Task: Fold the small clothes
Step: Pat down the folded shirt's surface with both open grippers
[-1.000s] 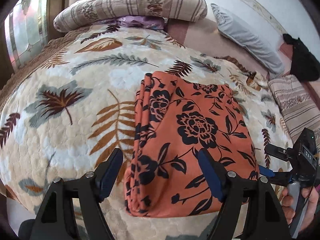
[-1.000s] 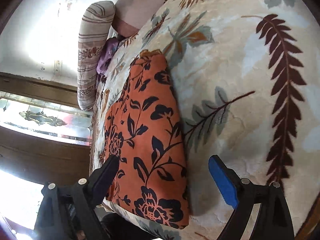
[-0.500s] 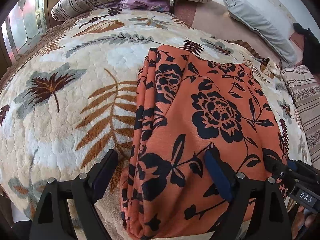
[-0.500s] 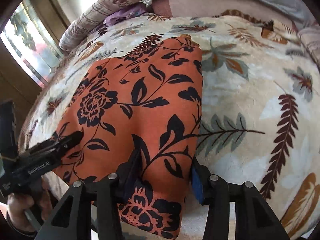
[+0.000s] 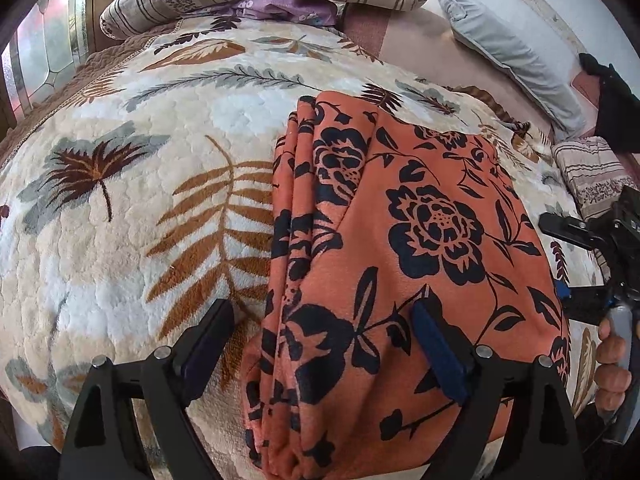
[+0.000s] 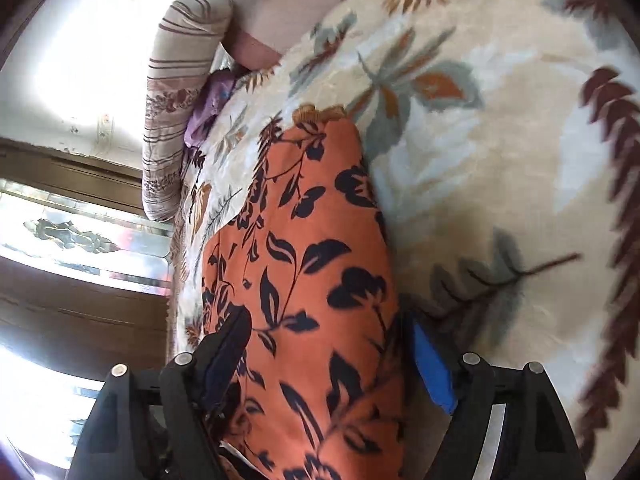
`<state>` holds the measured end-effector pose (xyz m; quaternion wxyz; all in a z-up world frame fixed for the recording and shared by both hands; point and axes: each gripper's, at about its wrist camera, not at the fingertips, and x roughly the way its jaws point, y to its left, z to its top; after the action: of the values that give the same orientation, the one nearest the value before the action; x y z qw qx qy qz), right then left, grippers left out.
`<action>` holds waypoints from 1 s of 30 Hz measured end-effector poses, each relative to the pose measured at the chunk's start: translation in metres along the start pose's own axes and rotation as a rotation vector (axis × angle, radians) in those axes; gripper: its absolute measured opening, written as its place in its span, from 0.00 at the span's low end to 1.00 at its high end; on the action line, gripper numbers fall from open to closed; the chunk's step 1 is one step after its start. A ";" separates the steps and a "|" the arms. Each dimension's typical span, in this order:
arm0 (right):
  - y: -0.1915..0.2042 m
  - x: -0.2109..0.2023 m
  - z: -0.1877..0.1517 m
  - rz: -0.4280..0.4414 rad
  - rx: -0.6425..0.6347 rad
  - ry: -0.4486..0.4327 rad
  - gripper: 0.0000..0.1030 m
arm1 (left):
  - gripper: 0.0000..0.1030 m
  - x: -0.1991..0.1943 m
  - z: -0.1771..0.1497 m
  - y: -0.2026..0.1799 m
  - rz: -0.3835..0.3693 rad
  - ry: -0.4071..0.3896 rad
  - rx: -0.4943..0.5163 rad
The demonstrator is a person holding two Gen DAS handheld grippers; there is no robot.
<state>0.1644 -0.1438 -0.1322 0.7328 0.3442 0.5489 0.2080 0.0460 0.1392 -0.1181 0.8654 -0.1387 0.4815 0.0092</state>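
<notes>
cloth point(image 5: 400, 240): orange with black flowers, folded, flat on the bed point(image 5: 120, 240), near its front edge; stacked fold edges along its left side.
left gripper point(image 5: 320, 344): jaws spread wide, just been opening; left finger over the bed, right finger over the cloth; pads not pressing.
right gripper point(image 6: 332, 348): jaws apart, just been opening; they straddle the cloth's right edge; no clamp seen; view blurred.
hand point(image 5: 612, 364): on the right gripper's handle, at the bed's right front.
pillows: along the far edge.
</notes>
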 end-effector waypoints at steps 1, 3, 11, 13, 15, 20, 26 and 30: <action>0.006 0.010 0.002 -0.032 -0.038 0.023 0.71 | 0.89 0.000 0.000 0.000 0.001 -0.002 0.002; 0.033 0.019 -0.005 -0.193 -0.215 0.023 0.50 | 0.89 0.000 0.000 0.000 -0.001 -0.003 0.003; 0.055 0.011 -0.024 -0.341 -0.353 -0.050 0.66 | 0.88 -0.033 0.003 0.016 -0.086 -0.049 -0.101; 0.038 0.001 -0.025 -0.237 -0.259 -0.062 0.70 | 0.88 -0.024 -0.002 0.022 -0.058 0.007 -0.102; 0.030 -0.005 -0.027 -0.177 -0.225 -0.068 0.72 | 0.88 -0.007 -0.011 0.030 -0.070 0.060 -0.106; 0.015 -0.008 -0.022 -0.100 -0.173 -0.039 0.72 | 0.86 -0.030 0.008 0.022 -0.186 0.013 -0.122; 0.019 0.004 -0.016 -0.074 -0.179 -0.016 0.73 | 0.86 0.016 0.046 0.030 -0.234 0.117 -0.153; 0.029 0.027 -0.015 -0.136 -0.273 0.042 0.59 | 0.54 0.023 0.039 0.011 -0.193 0.120 -0.036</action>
<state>0.1607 -0.1017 -0.1312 0.7736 0.1989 0.5528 0.2377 0.0891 0.1568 -0.1203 0.8293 -0.2001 0.5165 -0.0739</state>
